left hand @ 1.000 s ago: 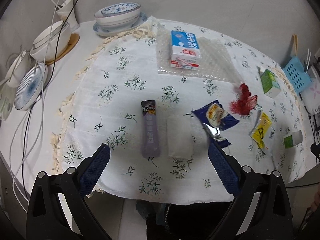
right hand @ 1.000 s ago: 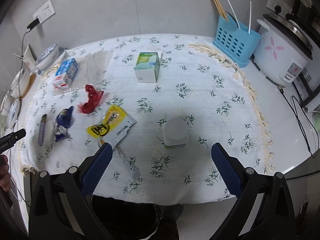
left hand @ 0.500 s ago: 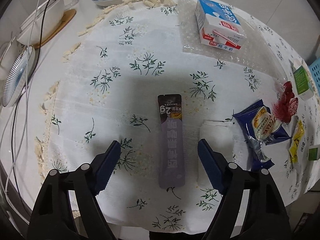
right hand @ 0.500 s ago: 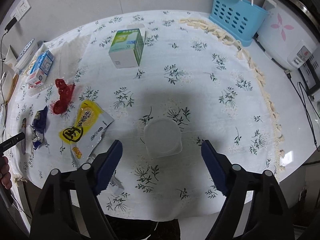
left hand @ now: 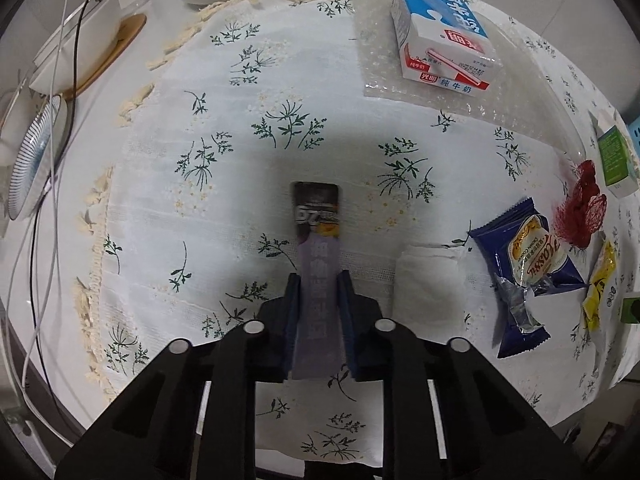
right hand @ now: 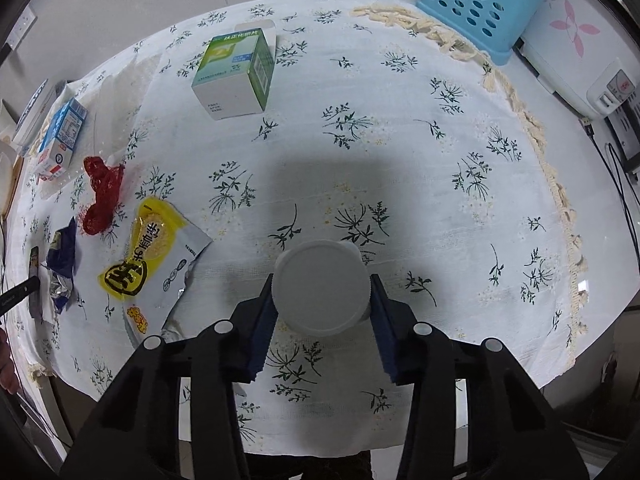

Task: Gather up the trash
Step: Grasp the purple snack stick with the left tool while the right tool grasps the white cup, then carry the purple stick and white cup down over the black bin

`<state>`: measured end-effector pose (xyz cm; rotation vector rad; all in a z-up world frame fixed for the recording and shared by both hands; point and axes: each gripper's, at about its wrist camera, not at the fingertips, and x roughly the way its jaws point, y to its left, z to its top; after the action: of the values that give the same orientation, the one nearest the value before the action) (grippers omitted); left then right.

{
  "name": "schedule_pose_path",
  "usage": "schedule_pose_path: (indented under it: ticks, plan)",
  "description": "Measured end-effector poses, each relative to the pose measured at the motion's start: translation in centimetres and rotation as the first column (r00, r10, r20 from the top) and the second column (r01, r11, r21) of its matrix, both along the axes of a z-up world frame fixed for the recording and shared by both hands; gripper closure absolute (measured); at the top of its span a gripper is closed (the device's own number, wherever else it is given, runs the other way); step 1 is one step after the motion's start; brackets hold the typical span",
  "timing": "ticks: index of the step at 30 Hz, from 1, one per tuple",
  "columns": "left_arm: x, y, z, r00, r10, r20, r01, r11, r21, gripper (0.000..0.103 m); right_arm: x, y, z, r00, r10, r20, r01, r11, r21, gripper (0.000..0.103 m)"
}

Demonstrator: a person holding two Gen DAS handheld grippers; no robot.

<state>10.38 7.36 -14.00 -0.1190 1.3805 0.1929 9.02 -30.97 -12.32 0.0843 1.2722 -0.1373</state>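
White cloth printed with green sprigs covers the worktop (right hand: 460,92), and the trash lies scattered over it. The left gripper (left hand: 318,280) points steeply down; its jaws have just been closing and now pinch the near end of a long purple sachet (left hand: 318,276), whose dark far end lies flat on the cloth ahead. Just to its right sits a folded white tissue (left hand: 428,276), then a blue snack wrapper (left hand: 528,268), a wad of red netting (left hand: 582,208) and a yellow packet (left hand: 598,280) near the edge. A blue-and-white milk carton (left hand: 440,36) lies on a sheet of bubble wrap (left hand: 380,60) farther back, with bowls and plates (left hand: 32,160) off the cloth to the left.

The right gripper (right hand: 322,280) has likewise just been closing — its blue pads now stand against both sides of a round white plastic tub (right hand: 320,290) that sits on the cloth. A green-and-white box (right hand: 236,74) lies well beyond it, a blue perforated basket (right hand: 476,4) stands at the far right — beside a white rice cooker (right hand: 576,40).
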Motion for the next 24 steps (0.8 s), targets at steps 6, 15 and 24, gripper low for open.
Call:
schedule_pose_path:
  ticks: [6, 15, 24]
  plan:
    - [-0.5, 0.1, 1.4, 0.999, -0.015, 0.030, 0.015, 1.000, -0.019, 0.093, -0.5, 0.0, 0.9, 1.000, 0.000, 0.028, 0.000, 1.000, 0.010, 0.061]
    - [-5.0, -2.3, 6.2, 0.987, -0.054, 0.150, 0.063, 0.997, -0.053, 0.093, -3.4, 1.3, 4.9, 0.991, 0.055, 0.123, -0.059, 0.998, 0.031, 0.061]
    - [-11.2, -5.9, 9.1, 0.965, -0.098, 0.243, 0.127, 0.986, -0.104, 0.093, -8.7, 3.8, 8.3, 0.970, 0.137, 0.199, -0.147, 0.989, 0.035, 0.061]
